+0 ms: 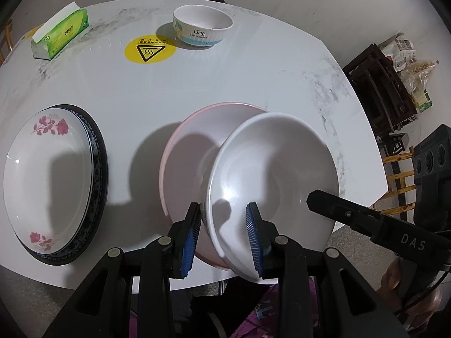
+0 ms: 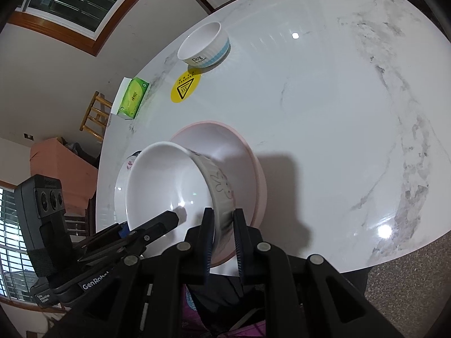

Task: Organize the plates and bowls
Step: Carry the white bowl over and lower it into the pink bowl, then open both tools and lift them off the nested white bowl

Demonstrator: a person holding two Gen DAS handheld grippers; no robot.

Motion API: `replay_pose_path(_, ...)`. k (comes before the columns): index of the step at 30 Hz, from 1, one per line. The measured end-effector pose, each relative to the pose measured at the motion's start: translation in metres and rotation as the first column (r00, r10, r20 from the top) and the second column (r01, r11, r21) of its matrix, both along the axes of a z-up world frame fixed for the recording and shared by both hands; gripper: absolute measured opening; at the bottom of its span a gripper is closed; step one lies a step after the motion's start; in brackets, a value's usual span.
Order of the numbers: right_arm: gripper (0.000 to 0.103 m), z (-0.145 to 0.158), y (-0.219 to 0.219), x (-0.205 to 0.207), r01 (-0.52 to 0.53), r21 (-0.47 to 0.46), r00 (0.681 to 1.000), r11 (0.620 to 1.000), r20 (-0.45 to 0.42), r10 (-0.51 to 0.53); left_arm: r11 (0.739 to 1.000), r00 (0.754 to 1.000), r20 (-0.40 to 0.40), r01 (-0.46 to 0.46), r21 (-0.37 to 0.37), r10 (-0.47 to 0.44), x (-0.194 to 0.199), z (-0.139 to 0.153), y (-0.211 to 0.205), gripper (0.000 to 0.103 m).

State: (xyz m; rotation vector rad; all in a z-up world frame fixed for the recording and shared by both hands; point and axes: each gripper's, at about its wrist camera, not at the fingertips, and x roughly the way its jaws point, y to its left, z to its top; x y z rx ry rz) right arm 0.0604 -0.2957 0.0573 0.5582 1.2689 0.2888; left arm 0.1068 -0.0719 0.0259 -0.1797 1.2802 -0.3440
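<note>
White bowl [image 1: 270, 174], tilted, sits inside the pink bowl [image 1: 186, 152] near the front edge of the marble desk [image 1: 225, 84]. Left gripper [image 1: 224, 236] has its jaws clamped on the white bowl's near rim; right gripper [image 2: 224, 236] has its jaws clamped on the opposite rim wall. A rose-patterned plate [image 1: 48, 174] lies stacked on a dark-rimmed plate [image 1: 97, 152] to the left; a small printed bowl [image 1: 203, 29] stands at the far side.

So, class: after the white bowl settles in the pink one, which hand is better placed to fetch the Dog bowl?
Probably left. The Dog bowl lies straight ahead of the left gripper, but off to the left of the right gripper. Both clamp the white bowl now.
</note>
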Motion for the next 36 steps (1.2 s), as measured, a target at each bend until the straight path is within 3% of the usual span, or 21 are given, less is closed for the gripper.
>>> replay_pose_path(15, 0.014, -0.008, 0.003, 0.009, 0.003, -0.001, 1.0, 1.0, -0.017, -0.003, 1.0, 1.0, 0.007, -0.001, 0.019, 0.001, 0.003, -0.003, 0.001, 0.029)
replay_pose_path(36, 0.017, -0.003, 0.02, 0.017, -0.053, -0.136, 0.996, 0.989, 0.062, 0.062, 0.998, 0.998, 0.054, -0.014, 0.065, 0.01, 0.005, 0.001, 0.002, 0.029)
